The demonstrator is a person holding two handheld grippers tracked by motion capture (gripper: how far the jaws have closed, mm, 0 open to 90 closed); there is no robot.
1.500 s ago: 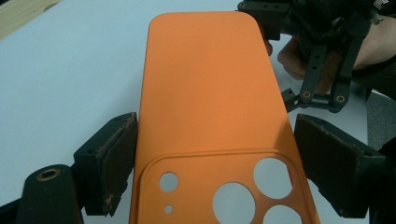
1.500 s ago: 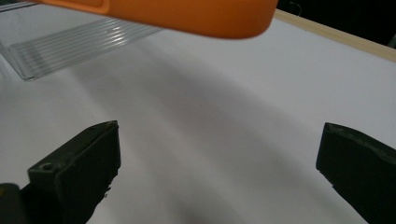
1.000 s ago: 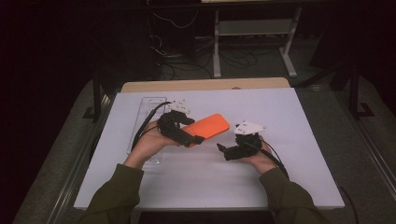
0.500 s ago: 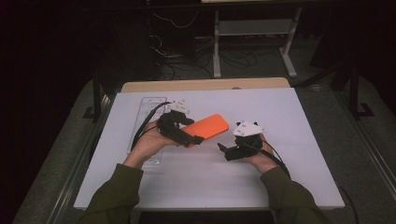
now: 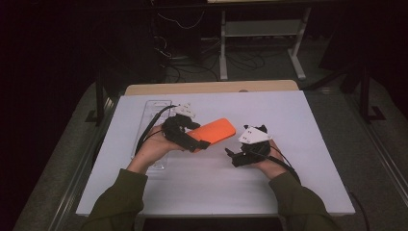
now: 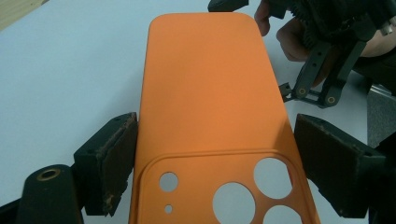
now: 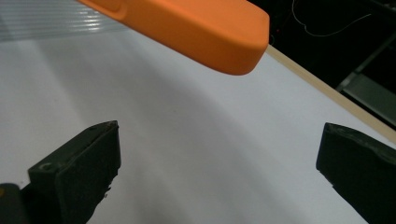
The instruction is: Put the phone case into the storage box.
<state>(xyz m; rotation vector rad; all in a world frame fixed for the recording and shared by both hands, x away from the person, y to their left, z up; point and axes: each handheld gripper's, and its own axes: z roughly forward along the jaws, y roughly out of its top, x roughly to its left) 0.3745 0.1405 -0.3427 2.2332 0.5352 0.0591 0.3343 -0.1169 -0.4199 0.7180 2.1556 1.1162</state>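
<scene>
White table (image 5: pixel 308 120) under a dark room; left hand-held gripper (image 5: pixel 195 142) clamps the orange phone case (image 5: pixel 214 132) above it, while right hand-held gripper (image 5: pixel 233 156) waits nearby, jaws wide apart

The phone case (image 5: pixel 214 133) sits above the middle of the surface (image 5: pixel 308 125), clamped across its width between the fingers (image 6: pixel 114 158) of the left gripper (image 5: pixel 195 142), which lies to its left. The right gripper (image 5: pixel 232 156) is just right of and nearer than the case, apart from it, fingers spread. A tray (image 5: pixel 153 108) lies on the surface's left part, behind and under the left hand (image 5: pixel 154 147). A board edge (image 5: pixel 211 87) runs along the far side.
</scene>
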